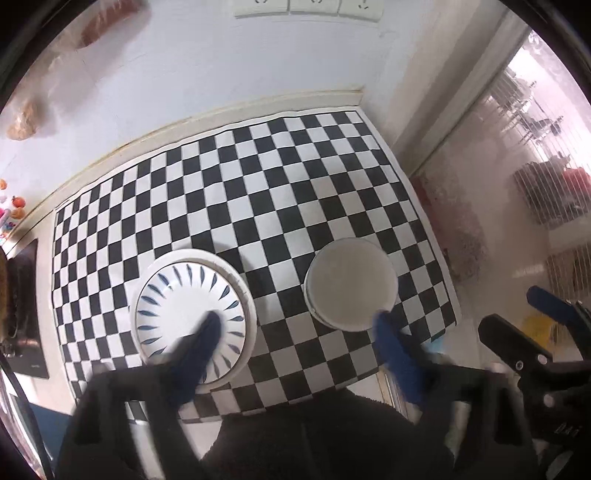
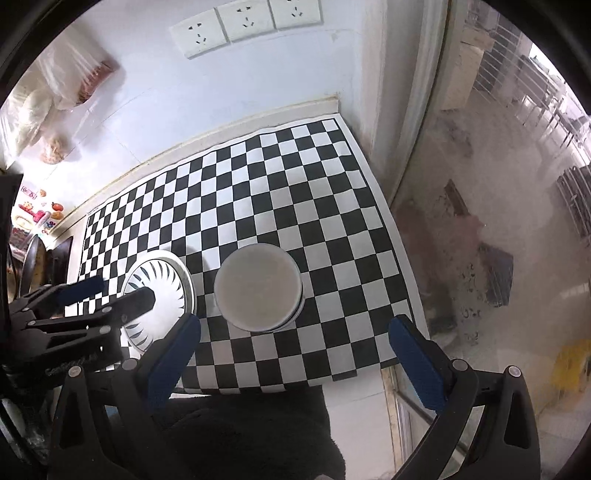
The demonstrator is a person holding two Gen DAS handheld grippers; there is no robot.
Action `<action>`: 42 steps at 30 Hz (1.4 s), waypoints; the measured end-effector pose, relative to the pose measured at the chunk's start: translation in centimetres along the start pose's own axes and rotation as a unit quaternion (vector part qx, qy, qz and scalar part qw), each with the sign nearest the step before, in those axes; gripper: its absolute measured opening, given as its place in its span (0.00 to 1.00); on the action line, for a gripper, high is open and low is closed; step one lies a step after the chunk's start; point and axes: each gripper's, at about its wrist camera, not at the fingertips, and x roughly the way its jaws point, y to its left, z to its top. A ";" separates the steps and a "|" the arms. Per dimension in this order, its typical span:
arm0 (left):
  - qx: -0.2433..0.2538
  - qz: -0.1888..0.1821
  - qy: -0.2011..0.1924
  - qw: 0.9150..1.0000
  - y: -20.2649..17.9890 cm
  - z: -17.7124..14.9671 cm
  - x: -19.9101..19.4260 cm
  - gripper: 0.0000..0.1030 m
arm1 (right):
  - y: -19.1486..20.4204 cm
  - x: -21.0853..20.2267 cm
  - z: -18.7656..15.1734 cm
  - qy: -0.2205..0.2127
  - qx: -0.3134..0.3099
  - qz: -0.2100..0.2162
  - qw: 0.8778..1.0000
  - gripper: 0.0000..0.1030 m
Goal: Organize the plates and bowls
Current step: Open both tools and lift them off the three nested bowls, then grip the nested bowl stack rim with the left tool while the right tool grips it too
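So both grippers are up above a black-and-white checkered mat (image 1: 258, 192) that covers the tabletop, pointing steeply down at it.

Two piles of dishes sit on the mat. In the left wrist view, lower left of centre, there's a white bowl with blue dashes (image 1: 184, 306) sitting inside a wider white plate (image 1: 248, 299). To its right, well apart with a strip of checks between them, is a plain greyish-white stack of plates (image 1: 351, 282). In the right wrist view the same stack is near the middle of the frame, and you can see at least one more rim peeking out underneath it at lower right.

The left gripper (image 1: 299, 325) is blurry. Its jaws stand apart with nothing between them; one blue tip overlaps the patterned bowl in the picture, the other overlaps the near edge of the plain stack, but whether either touches I can't tell.

The right gripper (image 2: 291, 332) has its jaws spread wide, empty, framing the mat below the plain stack.

Top of both frames: a white wall with a row of power sockets (image 2: 243, 26). Upper left has some plastic bags (image 2: 44, 99). Down the right side is a glass panel (image 2: 498, 184).
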 end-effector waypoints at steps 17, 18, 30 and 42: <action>-0.052 -0.051 0.099 0.992 2.2 1.9 11.4 0.34 | -4.1 14.5 1.1 0.108 0.073 0.056 0.990 1.00; -0.054 -0.052 0.106 0.992 2.3 2.0 12.0 0.34 | -4.3 15.6 0.9 0.120 0.077 0.060 0.988 1.00; -0.059 -0.096 0.150 0.982 1.0 3.0 16.0 0.34 | -4.6 21.6 0.2 0.163 0.100 0.087 0.978 0.99; -0.065 -0.127 0.200 0.969 0.9 4.0 20.7 0.36 | -3.9 26.4 1.3 0.199 0.119 0.153 0.961 0.89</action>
